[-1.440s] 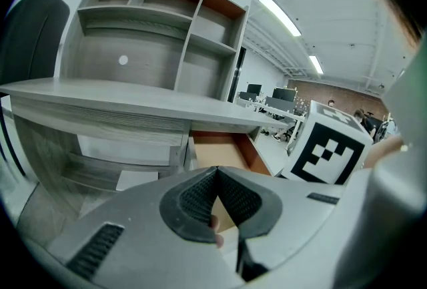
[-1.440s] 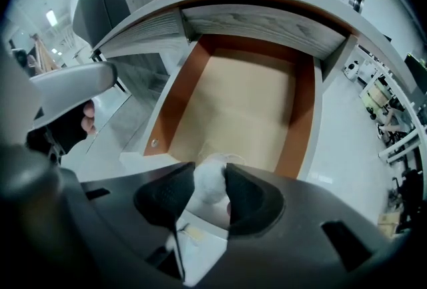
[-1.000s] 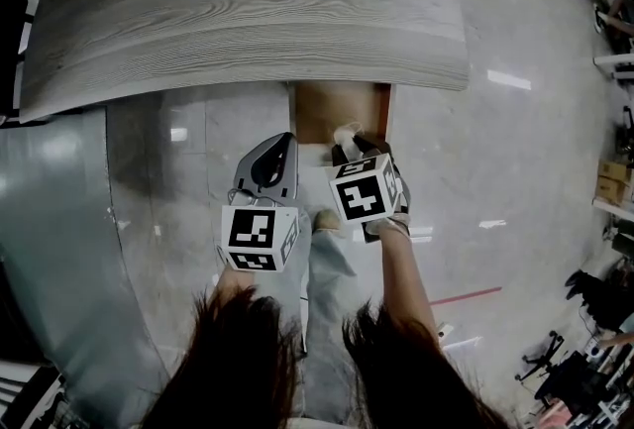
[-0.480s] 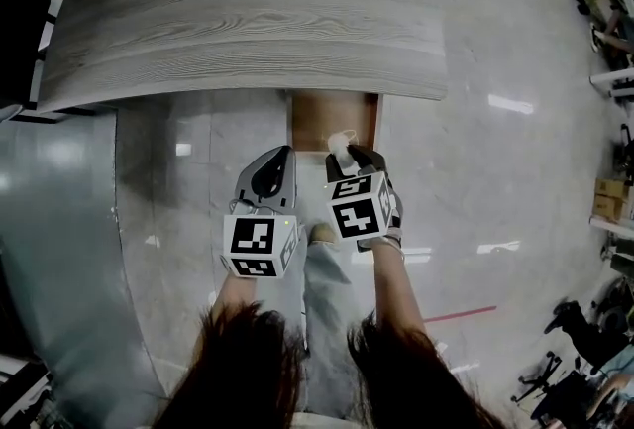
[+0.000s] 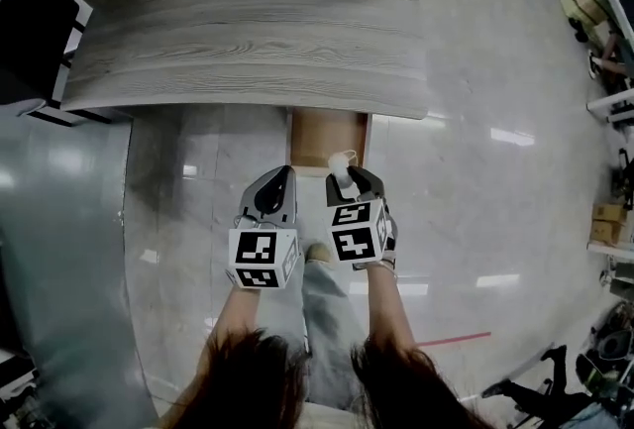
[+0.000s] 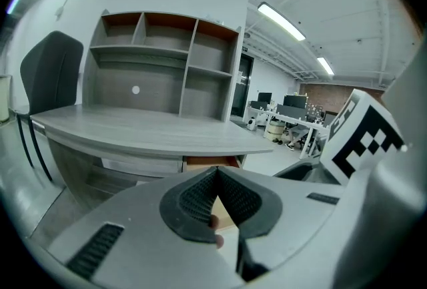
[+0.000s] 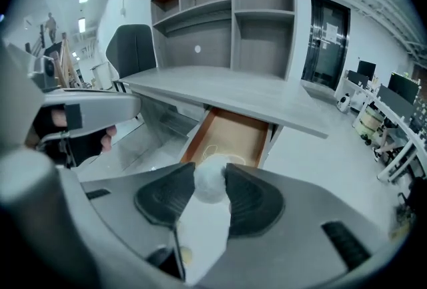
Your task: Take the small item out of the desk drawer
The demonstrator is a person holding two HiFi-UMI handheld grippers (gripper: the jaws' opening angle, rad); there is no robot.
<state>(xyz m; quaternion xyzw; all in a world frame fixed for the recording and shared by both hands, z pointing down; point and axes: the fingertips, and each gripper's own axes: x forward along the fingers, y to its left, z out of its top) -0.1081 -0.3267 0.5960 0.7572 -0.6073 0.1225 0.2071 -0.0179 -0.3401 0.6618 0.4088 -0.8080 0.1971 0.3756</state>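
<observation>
Right gripper [image 7: 211, 195] clamps a white ball [image 7: 210, 177]; slackening could drop it into the twelve-o'clock drawer [image 7: 235, 141]. Left gripper [image 6: 215, 181] closed, empty.

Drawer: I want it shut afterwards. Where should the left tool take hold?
Probably its near front edge, from the person's side and above: the drawer stands pulled out toward them, top open, so the left tool, now shut, could straddle that lip.
</observation>
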